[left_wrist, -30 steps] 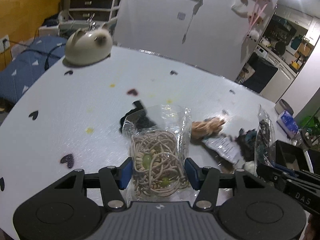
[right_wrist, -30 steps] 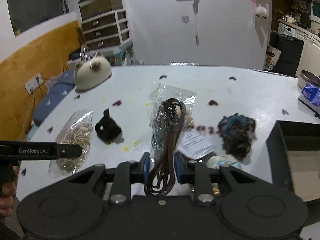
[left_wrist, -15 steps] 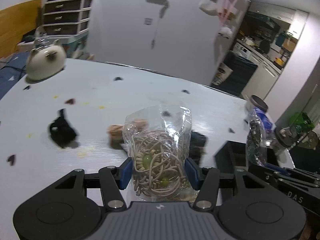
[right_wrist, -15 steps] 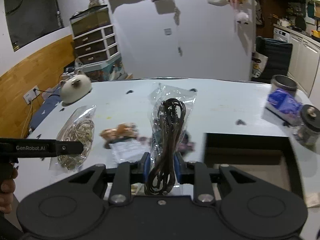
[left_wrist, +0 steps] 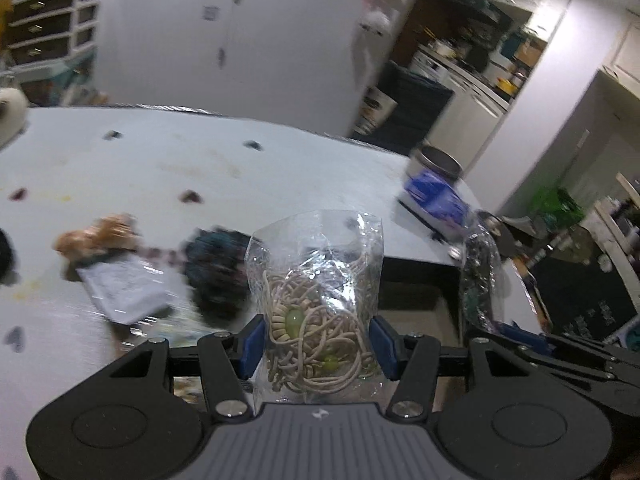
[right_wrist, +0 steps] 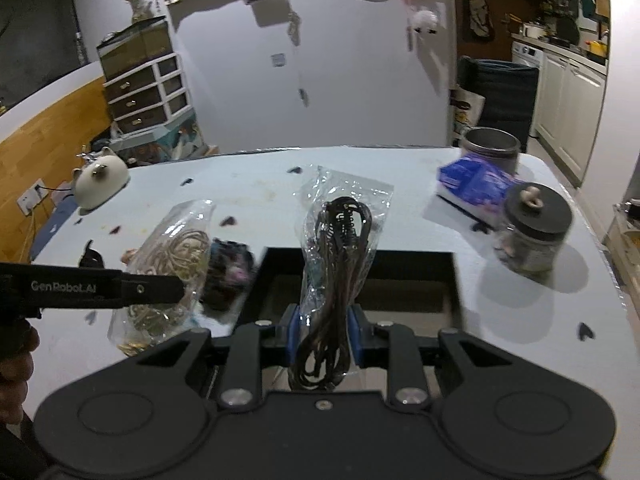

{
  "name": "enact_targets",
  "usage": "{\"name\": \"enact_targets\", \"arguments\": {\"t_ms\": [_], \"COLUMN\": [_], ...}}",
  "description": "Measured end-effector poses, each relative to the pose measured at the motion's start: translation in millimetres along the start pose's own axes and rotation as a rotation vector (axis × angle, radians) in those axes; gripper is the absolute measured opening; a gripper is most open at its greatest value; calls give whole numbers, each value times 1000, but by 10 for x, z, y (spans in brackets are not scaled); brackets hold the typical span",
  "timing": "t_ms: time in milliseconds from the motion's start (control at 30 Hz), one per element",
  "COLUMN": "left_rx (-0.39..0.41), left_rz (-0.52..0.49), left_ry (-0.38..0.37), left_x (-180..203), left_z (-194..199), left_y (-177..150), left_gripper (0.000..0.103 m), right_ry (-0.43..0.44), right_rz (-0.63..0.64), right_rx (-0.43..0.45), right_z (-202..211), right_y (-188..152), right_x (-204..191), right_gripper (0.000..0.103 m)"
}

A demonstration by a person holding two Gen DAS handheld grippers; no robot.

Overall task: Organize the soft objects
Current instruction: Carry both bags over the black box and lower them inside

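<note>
The left gripper (left_wrist: 316, 344) had its jaws clenched on a clear bag of beige cords (left_wrist: 316, 300), and the right gripper (right_wrist: 322, 338) had its jaws pinched on a clear bag of dark brown cords (right_wrist: 338, 264), both bags held upright above the bench (right_wrist: 400, 168) with the black box (right_wrist: 456, 280) at twelve o'clock of the right jaws. Both looked light, limp and crinkly, their film probably slippery, so a hold low across the bunched cords seemed safest. Loose scrunchies (left_wrist: 216, 268) lay at ten o'clock of the left jaws.

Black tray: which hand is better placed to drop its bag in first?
Probably the right. Its bag of dark cords hangs directly over the black tray, while the bag of beige cords sits beside the tray's left edge.
</note>
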State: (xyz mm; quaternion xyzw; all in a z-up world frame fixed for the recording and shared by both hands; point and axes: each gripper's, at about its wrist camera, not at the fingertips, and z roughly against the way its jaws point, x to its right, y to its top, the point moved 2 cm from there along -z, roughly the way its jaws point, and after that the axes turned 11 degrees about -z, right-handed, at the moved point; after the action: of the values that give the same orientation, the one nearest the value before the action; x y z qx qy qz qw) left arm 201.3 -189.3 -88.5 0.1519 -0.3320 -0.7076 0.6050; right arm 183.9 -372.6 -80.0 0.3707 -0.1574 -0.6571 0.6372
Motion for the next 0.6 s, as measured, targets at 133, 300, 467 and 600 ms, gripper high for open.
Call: {"name": "enact_targets", "arguments": {"t_ms": [133,300,467,600], "left_rx": [-62,-137,-160,-164], "left_rz": [-2,54,68,67], "left_ry": [-65,-90,-77,-72], "left_x": [208,246,258,249], "left_z": [-265,-528,-638,-632], "left_y": [-10,-71,-73,-68], "left_gripper": [56,56,59,65], "right_ry": [-33,-64,-64,-62], "right_rz": [-6,8,51,66], "right_rx": [-10,-43,-96,-126], "right_z": [13,-47,-150,-273], "right_y": [10,37,36,48], "right_x": [228,408,440,439], "right_gripper": [26,27,27,31]}}
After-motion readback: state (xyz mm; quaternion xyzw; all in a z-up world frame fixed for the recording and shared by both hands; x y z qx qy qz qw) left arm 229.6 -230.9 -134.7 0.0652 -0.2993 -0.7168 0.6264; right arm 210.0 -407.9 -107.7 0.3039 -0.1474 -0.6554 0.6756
